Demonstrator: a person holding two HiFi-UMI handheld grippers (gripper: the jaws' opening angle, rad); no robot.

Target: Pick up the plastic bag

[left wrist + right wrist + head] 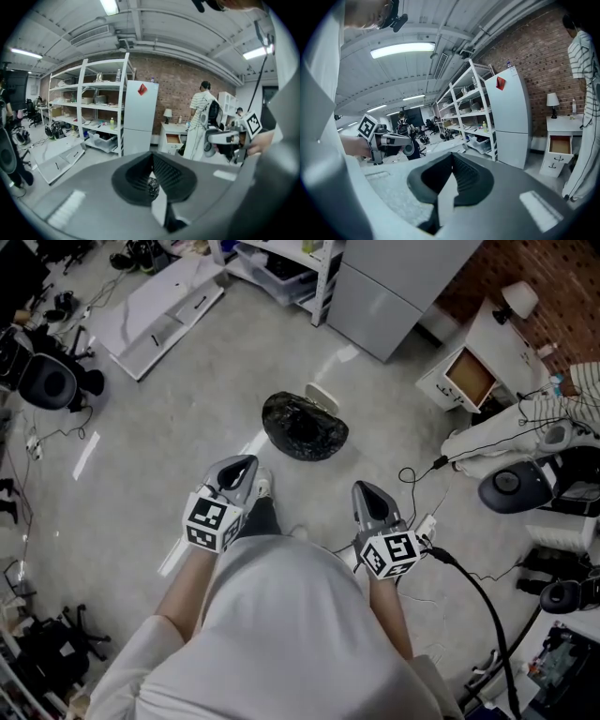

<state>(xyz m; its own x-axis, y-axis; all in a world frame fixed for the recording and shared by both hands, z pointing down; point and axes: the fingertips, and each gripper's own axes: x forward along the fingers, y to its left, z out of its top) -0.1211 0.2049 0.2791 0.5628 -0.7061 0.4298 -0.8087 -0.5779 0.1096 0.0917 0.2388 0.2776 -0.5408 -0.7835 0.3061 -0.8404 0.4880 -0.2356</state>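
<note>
Head view: both forearms stick out from the body with the elbows bent. The left gripper (pixel 234 474) and right gripper (pixel 373 501) sit side by side, well apart, both pointing toward 12 o'clock and tipped a bit down. The marker cubes face up at the camera.

Both sets of jaws are pressed together with nothing in them, and each gripper's own view shows the ribbed pads meeting.

The plastic bag (pixel 305 426) is black and crumpled, lying on the floor (pixel 187 409) straight ahead. It's at roughly 1 o'clock from the left gripper and 11 o'clock from the right, and neither touches it. In the left gripper view it peeks through just under the closed jaws. A white disc (pixel 323 397) sits right behind the bag at its 1 o'clock.

Room-wise, there's bare concrete all around the bag, widest toward its 9 o'clock. A white panel (pixel 159 301) lies at its 10 o'clock, a fridge (pixel 394 287) at 1 o'clock and an open-drawer nightstand (pixel 469 371) at 2 o'clock. A black cable (pixel 469 577) snakes across the floor just beside the right gripper, at its 4 o'clock.
</note>
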